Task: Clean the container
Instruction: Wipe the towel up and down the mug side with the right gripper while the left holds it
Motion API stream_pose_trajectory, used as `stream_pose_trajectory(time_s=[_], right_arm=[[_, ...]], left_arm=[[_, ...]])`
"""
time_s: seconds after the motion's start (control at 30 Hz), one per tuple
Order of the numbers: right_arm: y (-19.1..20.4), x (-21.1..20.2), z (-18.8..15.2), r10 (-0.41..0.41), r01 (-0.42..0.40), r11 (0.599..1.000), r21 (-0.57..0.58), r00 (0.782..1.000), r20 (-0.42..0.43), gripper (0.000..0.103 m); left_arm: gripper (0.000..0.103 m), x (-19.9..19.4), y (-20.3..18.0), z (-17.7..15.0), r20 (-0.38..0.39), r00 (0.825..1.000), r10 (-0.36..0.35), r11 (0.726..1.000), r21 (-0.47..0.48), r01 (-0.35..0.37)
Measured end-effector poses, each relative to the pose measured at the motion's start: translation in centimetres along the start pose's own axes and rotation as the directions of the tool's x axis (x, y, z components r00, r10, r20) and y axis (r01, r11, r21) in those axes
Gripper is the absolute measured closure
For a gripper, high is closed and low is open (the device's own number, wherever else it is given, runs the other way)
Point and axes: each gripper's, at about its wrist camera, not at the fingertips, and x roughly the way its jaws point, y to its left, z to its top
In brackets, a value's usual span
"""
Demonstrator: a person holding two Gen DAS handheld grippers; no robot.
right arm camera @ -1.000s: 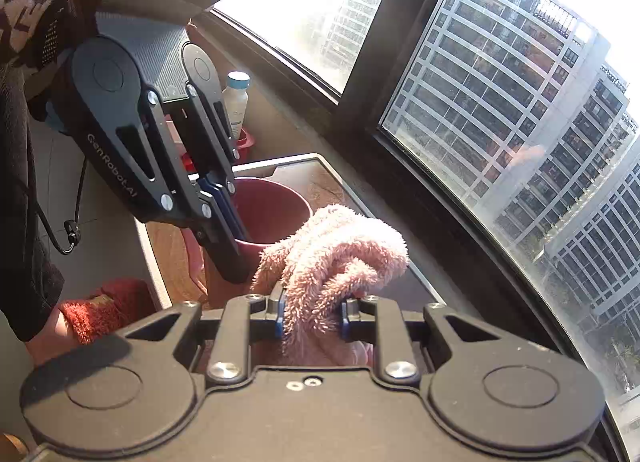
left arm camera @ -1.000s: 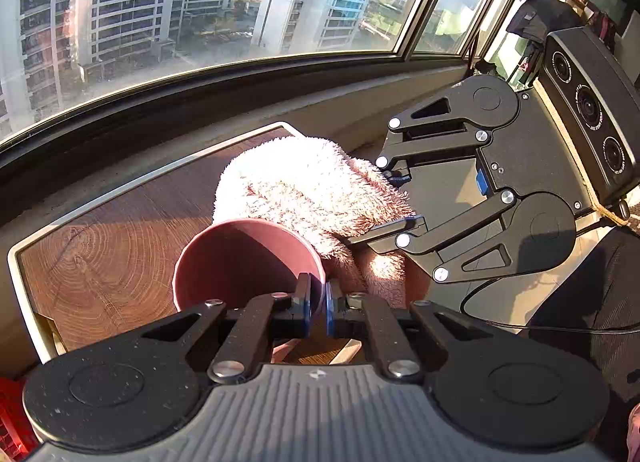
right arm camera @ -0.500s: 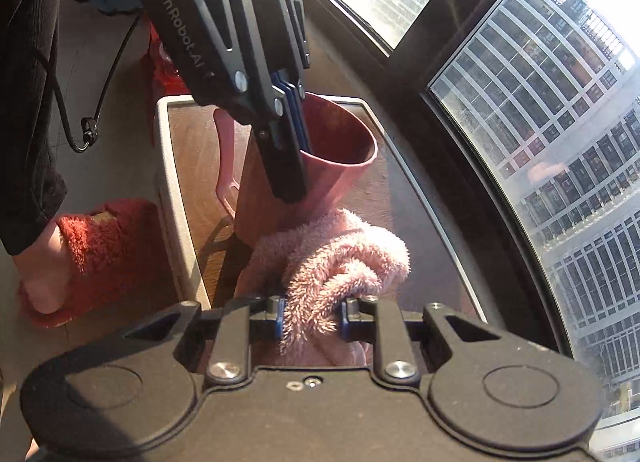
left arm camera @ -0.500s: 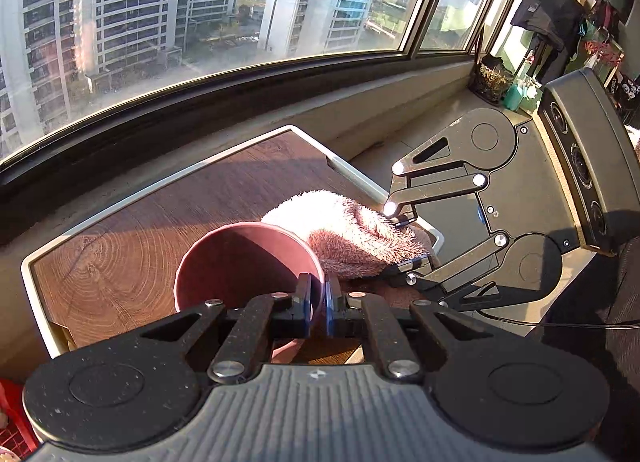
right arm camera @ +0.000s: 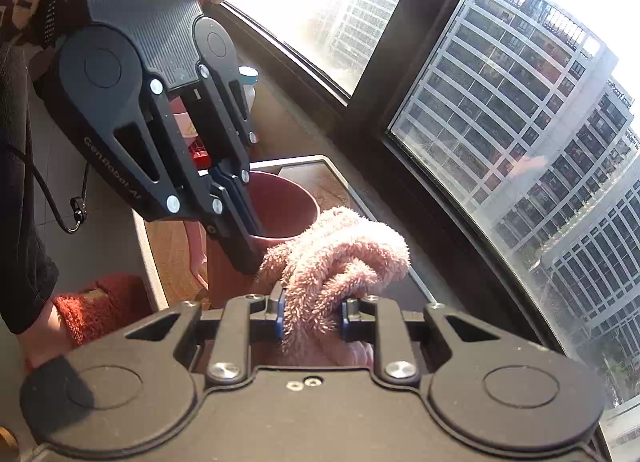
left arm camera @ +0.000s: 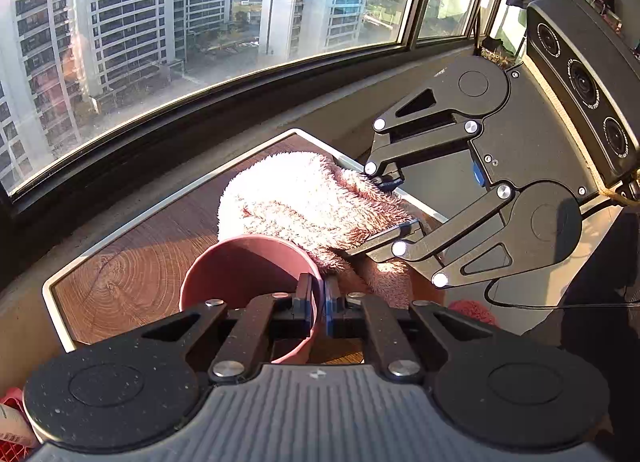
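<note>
Left gripper (left arm camera: 316, 298) pinches the pink cup's (left arm camera: 248, 270) rim. Right gripper (right arm camera: 312, 314) clamps the fluffy pink cloth (right arm camera: 340, 254) just beside that rim.

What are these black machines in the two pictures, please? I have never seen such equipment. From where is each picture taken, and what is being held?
They are two hand-held grippers; a person holds one in each hand, and no robot arm is present. Each carries a camera looking forward along its two fingers, so each picture shows its own gripper at the bottom and the other one further away.

In the left camera's view, the left gripper is shut on the rim of a dark pink cup, which stands on a wood-patterned tray by a window. In the right camera's view, the right gripper pinches a fluffy pink cloth, held beside the cup's mouth, apparently for wiping it.
</note>
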Motion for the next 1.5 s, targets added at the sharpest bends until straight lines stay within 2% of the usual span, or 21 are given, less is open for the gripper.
stream_pose_trajectory(time_s=[0.27,0.4,0.67,0.87,0.97,1.03,1.1,1.3,1.4,1.5], right_arm=[[2.6,2.7,-1.3,0.041,-0.05,0.995,-0.089,0.994,-0.102,0.081],[3.3,2.4,-2.2,0.037,-0.053,0.991,-0.121,0.991,-0.13,0.08],[-0.4,-0.5,-2.5,-0.034,0.033,0.999,-0.018,0.996,-0.084,0.08],[-2.1,-3.2,-1.8,-0.029,0.028,0.998,0.062,1.0,0.007,0.08],[-1.6,-3.0,-1.3,-0.031,0.03,0.999,0.04,0.999,0.012,0.08],[-1.2,-2.6,-1.3,-0.031,0.031,0.999,0.021,1.0,0.0,0.08],[-1.0,-2.2,-1.5,-0.031,0.032,0.999,0.008,0.999,-0.017,0.08],[-1.4,-1.9,-1.5,-0.044,0.045,0.999,0.02,0.999,-0.027,0.08],[-1.5,-2.1,-1.6,-0.043,0.044,0.999,0.022,0.999,-0.025,0.08],[-1.6,-2.1,-1.8,-0.043,0.043,0.999,0.022,0.999,-0.027,0.08]], left_arm=[[0.097,0.0,0.2,-0.6,-0.016,1.0,-0.004,1.0,0.0,0.004],[0.097,0.1,-0.1,-0.5,-0.014,1.0,0.002,1.0,0.004,-0.002],[0.098,0.2,-0.8,0.4,0.01,1.0,-0.022,1.0,-0.015,0.023],[0.098,-0.1,-0.4,0.6,0.023,0.999,-0.029,0.999,-0.039,0.03],[0.098,0.1,-0.5,0.3,0.01,1.0,-0.01,1.0,-0.018,0.01],[0.098,0.2,-0.9,0.2,-0.004,1.0,0.003,1.0,0.022,-0.003],[0.098,0.4,-1.8,0.1,-0.018,0.998,0.054,0.994,0.093,-0.052],[0.092,1.0,-3.6,0.0,-0.073,0.984,0.161,0.951,0.277,-0.136],[0.087,1.0,-3.9,0.1,-0.106,0.978,0.178,0.919,0.374,-0.127],[0.086,1.3,-4.3,-0.1,-0.166,0.969,0.181,0.87,0.487,-0.078]])
